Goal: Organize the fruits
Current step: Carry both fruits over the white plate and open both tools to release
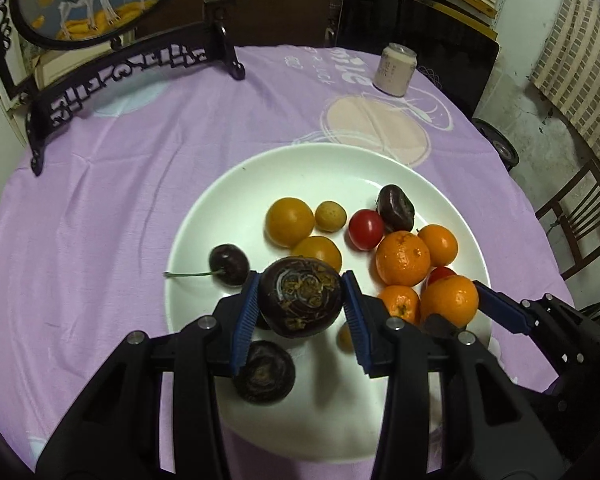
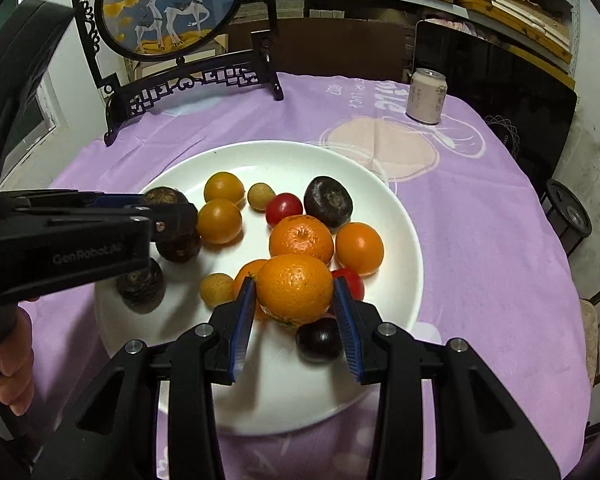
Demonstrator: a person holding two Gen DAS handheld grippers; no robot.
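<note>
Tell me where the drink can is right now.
The drink can stands upright at the table's far right on the purple tablecloth, beyond the white plate and clear of both grippers.

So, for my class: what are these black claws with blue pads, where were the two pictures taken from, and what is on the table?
There is no robot here: a person holds a hand-held claw in each hand, with a camera on each looking along its fingers. One picture is from the left claw, clamped on a dark round fruit. The other is from the right claw, clamped on an orange. Below, a white plate of mixed fruit sits on a purple tablecloth, with a can behind.
</note>
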